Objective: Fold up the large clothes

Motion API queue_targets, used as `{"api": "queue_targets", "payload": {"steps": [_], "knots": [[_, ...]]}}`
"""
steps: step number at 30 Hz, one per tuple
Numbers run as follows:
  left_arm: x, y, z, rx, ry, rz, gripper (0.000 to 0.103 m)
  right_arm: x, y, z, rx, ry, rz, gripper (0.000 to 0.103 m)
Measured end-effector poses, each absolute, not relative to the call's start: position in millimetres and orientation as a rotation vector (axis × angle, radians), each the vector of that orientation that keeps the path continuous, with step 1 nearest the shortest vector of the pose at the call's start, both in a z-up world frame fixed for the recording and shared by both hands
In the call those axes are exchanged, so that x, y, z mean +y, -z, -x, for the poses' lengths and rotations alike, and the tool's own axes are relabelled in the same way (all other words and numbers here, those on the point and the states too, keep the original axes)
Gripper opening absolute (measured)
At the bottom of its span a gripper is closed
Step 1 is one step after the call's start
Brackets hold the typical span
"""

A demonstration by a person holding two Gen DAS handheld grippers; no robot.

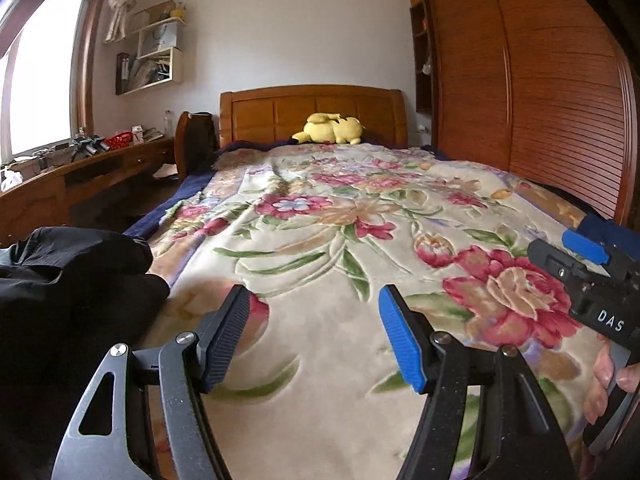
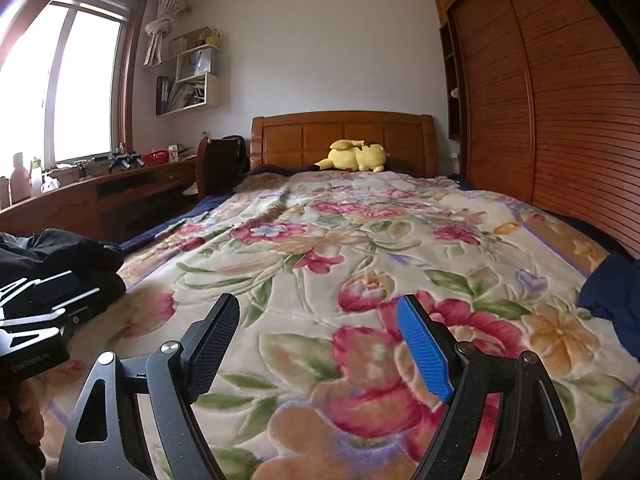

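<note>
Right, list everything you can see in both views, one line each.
Black garment: one, black, bunched at the bed's near left edge.
Blue garment: one, dark blue, on the blanket's right side.
Floral blanket: one, cream with red flowers, spread over the bed.
Plush toy: one, yellow, lying by the headboard.
Headboard: one, brown wood, far end of the bed.
Wardrobe: one, brown slatted wood, right wall.
Desk: one, brown wood, under the window, cluttered.
Red basket: one, red, on the desk.
Wall shelves: white, left of the bed.
Left gripper: open, above the blanket.
Right gripper: open, above the blanket.
</note>
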State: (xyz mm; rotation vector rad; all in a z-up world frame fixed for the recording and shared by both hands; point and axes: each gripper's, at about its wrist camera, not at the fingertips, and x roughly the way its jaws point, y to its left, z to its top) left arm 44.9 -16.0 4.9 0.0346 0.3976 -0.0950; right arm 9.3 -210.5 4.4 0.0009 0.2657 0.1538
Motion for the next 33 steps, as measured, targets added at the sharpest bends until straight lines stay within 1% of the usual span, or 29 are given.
{"api": "queue_targets", "payload": {"steps": [5, 33], "knots": [[-12.8, -6.8, -39.3, 0.374, 0.082, -0.038, 0.068, -205.3, -8.4, -10.9, 0.263, -0.150, -0.004, 0.083], [-9.6, -8.3, -35.9, 0.374, 0.084, -0.030, 0.068, -212.7, -2.6, -11.4, 0.249, -0.163, 0.001, 0.083]]}}
